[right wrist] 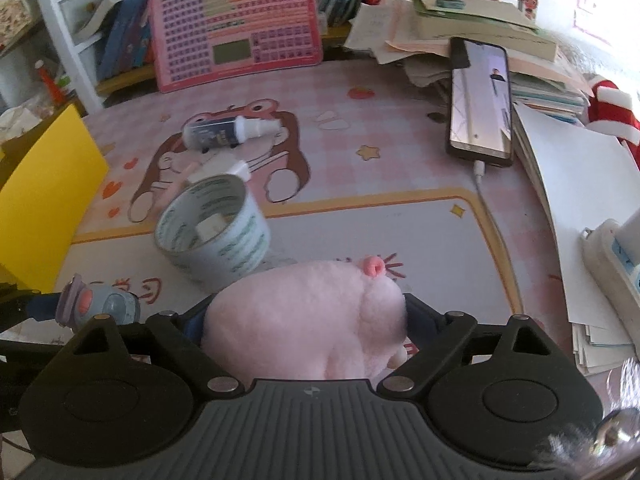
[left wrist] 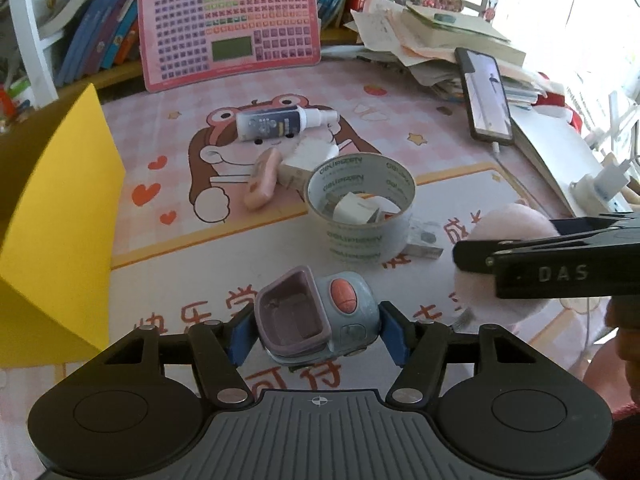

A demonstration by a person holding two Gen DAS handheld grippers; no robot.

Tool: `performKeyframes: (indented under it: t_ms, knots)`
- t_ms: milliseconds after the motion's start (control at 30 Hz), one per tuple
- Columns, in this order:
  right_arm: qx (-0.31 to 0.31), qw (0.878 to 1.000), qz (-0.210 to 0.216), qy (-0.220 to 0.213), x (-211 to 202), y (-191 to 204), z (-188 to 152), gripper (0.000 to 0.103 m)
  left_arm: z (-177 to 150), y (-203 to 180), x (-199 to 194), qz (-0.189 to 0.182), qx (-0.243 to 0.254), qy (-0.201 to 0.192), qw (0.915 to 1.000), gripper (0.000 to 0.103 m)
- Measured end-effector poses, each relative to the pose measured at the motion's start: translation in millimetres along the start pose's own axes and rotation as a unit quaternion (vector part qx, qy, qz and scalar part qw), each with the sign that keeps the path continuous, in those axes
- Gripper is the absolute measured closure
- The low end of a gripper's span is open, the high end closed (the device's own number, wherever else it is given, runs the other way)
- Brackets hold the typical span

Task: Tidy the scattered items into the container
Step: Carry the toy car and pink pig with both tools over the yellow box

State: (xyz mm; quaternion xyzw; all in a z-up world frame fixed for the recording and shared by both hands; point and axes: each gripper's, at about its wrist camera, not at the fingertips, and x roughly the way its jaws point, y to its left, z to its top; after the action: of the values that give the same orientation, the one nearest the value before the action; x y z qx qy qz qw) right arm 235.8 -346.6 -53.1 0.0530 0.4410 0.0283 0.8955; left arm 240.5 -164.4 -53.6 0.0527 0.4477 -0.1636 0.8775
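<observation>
My left gripper (left wrist: 317, 334) is shut on a small blue-grey toy (left wrist: 340, 304) with a purple tray and an orange button; its blue pads press both sides, just above the mat. The same toy (right wrist: 100, 304) shows at the lower left of the right wrist view. My right gripper (right wrist: 306, 322) holds a pink plush toy (right wrist: 296, 300) that fills the gap between its pads, and it reaches in from the right as the right gripper (left wrist: 506, 240) in the left wrist view. The yellow container (left wrist: 52, 240) stands at the left edge of the desk.
A tape roll (left wrist: 360, 208) with a white block inside, a spray bottle (left wrist: 280, 122), a pink eraser-like bar (left wrist: 262, 182) and a white box (left wrist: 308, 160) lie mid-mat. A phone (left wrist: 486, 96) on its cable leans on paper stacks at the right; a pink keyboard board (left wrist: 228, 24) stands behind.
</observation>
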Motion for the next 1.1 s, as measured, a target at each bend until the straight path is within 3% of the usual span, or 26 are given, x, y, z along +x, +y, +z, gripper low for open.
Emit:
performKeyframes:
  t_ms: [400, 667, 1100]
  knots:
    - [-0.013, 1.000, 0.009, -0.011, -22, 27, -14, 0.012, -24, 14, -33, -0.007, -0.013, -0.028, 0.9995, 0.040]
    - [-0.014, 1.000, -0.012, -0.024, -47, 61, -35, 0.012, -52, 43, -58, -0.028, -0.028, -0.047, 0.9981, 0.040]
    - [-0.011, 0.999, -0.009, -0.033, -78, 174, -82, 0.011, -110, 133, -126, -0.032, -0.023, -0.064, 0.9972, 0.040]
